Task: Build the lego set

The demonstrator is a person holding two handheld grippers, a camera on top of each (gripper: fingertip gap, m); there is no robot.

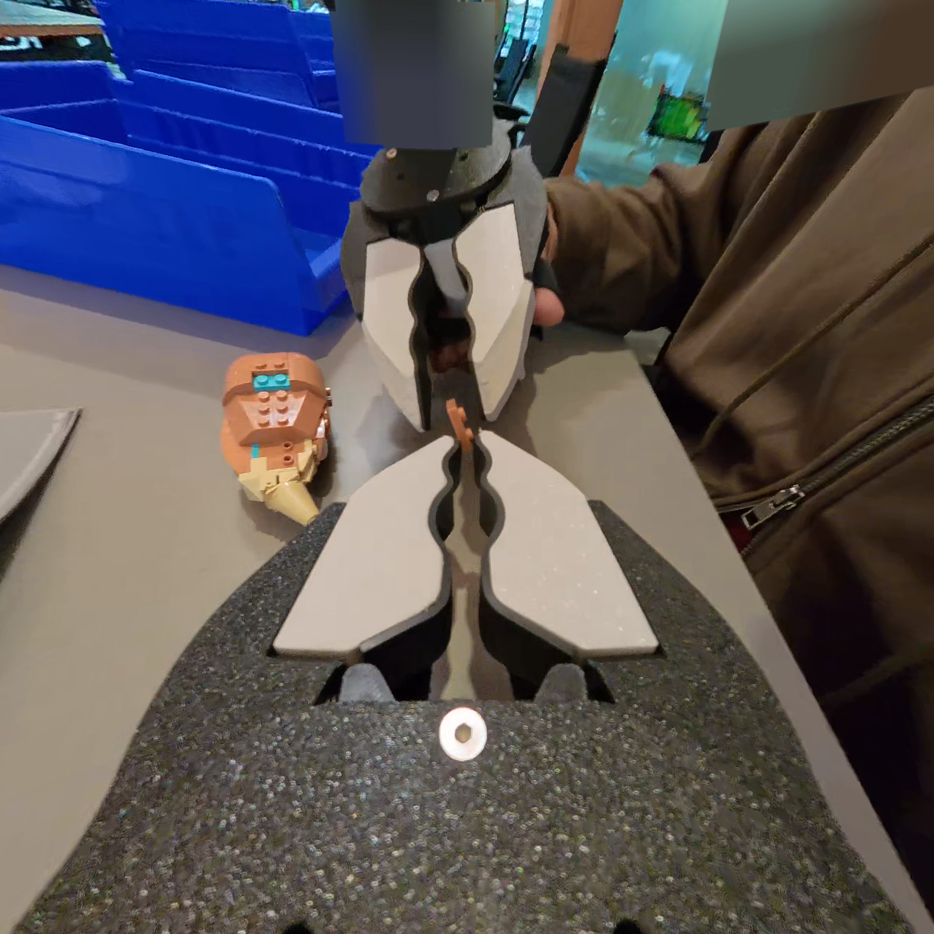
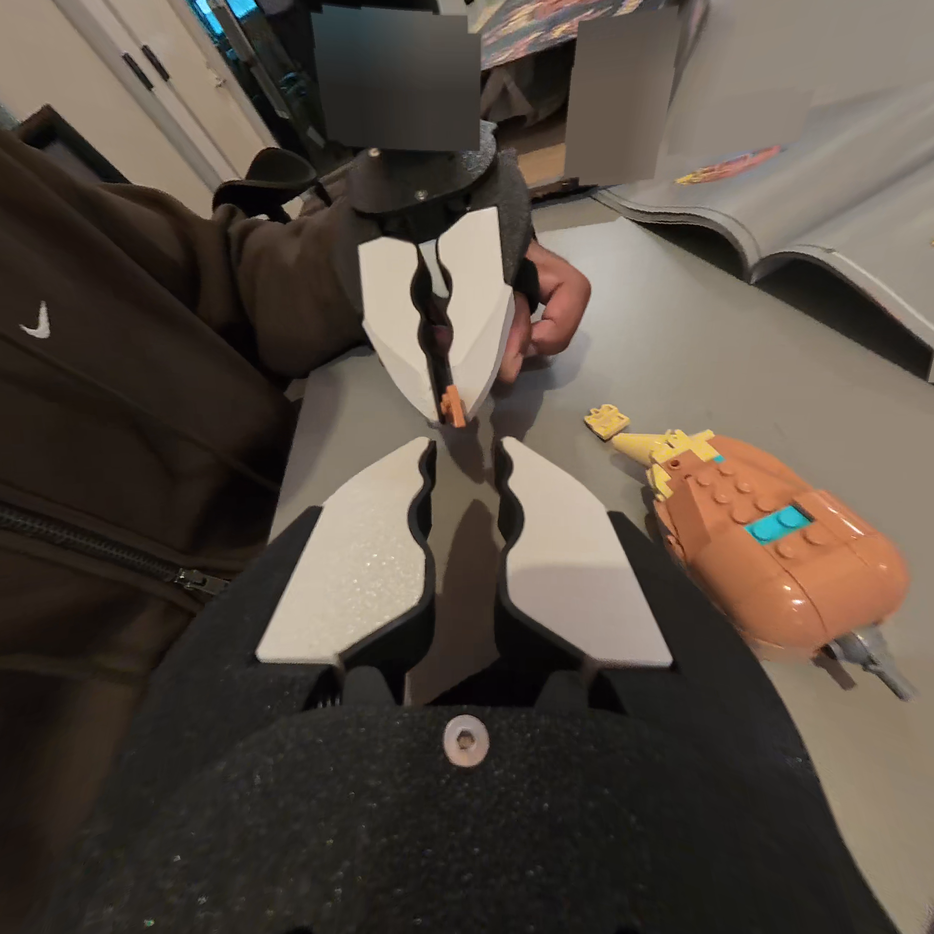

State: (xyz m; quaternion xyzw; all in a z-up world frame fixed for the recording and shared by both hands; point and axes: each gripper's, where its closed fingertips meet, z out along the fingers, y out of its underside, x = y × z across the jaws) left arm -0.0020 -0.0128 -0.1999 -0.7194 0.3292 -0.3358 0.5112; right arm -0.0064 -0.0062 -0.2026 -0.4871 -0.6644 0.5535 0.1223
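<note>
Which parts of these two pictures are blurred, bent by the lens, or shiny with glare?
Left wrist view: the blue bins curve from wide-angle distortion; the background is soft. Right wrist view: glare spots sit on the brown lego model, its grey end smears toward the frame edge, and the open booklet looks bowed.

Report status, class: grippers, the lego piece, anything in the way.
Left gripper shut on small orange piece. Right gripper open, facing it. Brown lego model on table, untouched. Nothing between.
</note>
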